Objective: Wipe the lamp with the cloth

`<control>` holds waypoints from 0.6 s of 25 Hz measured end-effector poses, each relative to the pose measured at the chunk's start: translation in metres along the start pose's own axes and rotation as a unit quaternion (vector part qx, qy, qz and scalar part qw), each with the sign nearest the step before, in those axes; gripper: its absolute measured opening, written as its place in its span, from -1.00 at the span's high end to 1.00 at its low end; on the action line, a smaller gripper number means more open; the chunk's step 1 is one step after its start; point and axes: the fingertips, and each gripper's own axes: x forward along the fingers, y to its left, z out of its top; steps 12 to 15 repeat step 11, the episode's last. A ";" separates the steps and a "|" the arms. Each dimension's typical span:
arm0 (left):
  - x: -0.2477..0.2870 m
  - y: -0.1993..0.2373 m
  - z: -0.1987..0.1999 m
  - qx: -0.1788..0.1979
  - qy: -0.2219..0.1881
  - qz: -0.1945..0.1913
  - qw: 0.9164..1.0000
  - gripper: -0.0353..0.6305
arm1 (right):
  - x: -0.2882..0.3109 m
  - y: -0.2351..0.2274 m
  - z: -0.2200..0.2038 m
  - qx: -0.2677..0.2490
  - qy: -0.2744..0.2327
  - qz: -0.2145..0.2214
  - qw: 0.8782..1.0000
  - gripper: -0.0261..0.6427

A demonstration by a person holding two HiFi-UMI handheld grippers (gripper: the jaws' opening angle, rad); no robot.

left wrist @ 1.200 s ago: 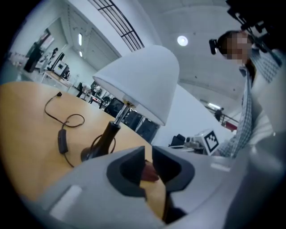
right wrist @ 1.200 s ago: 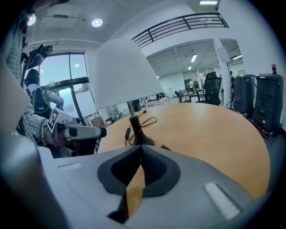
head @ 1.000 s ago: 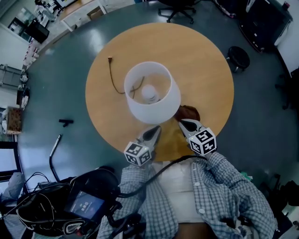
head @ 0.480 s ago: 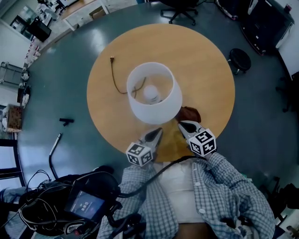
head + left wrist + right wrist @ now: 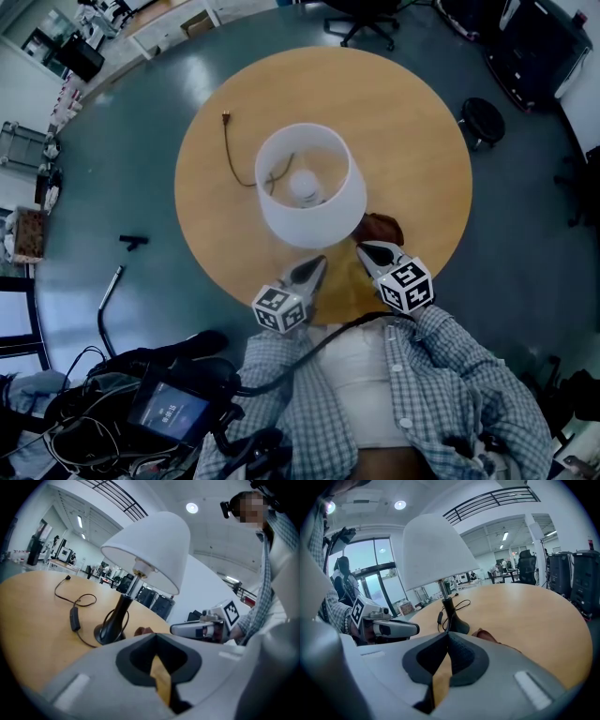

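The lamp (image 5: 308, 184) stands near the middle of the round wooden table (image 5: 412, 122), with a white shade and a black base (image 5: 110, 631). Its black cord (image 5: 228, 155) trails off to the left. A small brown cloth (image 5: 380, 228) lies crumpled on the table to the right of the lamp, also seen low in the right gripper view as the cloth (image 5: 488, 635). My left gripper (image 5: 316, 262) and right gripper (image 5: 362, 249) hover side by side at the table's near edge, both shut and empty. The right one points at the cloth, just short of it.
A black stool (image 5: 478, 117) stands on the floor to the right of the table. Dark equipment with cables (image 5: 164, 403) sits at the lower left, close to the person's body. A small black tool (image 5: 132, 244) lies on the floor to the left.
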 end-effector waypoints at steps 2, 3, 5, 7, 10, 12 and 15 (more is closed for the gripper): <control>0.000 -0.002 0.000 -0.001 0.001 -0.002 1.000 0.88 | -0.001 0.000 0.000 0.002 0.000 0.000 1.000 0.91; 0.001 -0.003 0.000 -0.002 0.002 -0.003 1.000 0.88 | -0.001 0.000 0.000 0.002 0.001 0.000 1.000 0.91; 0.001 -0.004 -0.002 -0.003 0.003 -0.006 1.000 0.88 | -0.002 0.001 -0.002 0.004 0.002 0.000 1.000 0.91; 0.001 -0.004 -0.002 -0.004 0.004 -0.008 1.000 0.88 | -0.001 0.001 -0.002 0.004 0.004 0.000 1.000 0.91; 0.002 -0.002 -0.003 -0.006 0.005 -0.010 1.000 0.88 | 0.001 0.001 -0.003 0.005 0.006 0.000 1.000 0.91; 0.002 -0.001 -0.003 -0.007 0.006 -0.010 1.000 0.88 | 0.002 0.001 -0.003 0.005 0.006 -0.001 1.000 0.91; 0.002 -0.001 -0.003 -0.007 0.006 -0.010 1.000 0.88 | 0.002 0.001 -0.003 0.005 0.006 -0.001 1.000 0.91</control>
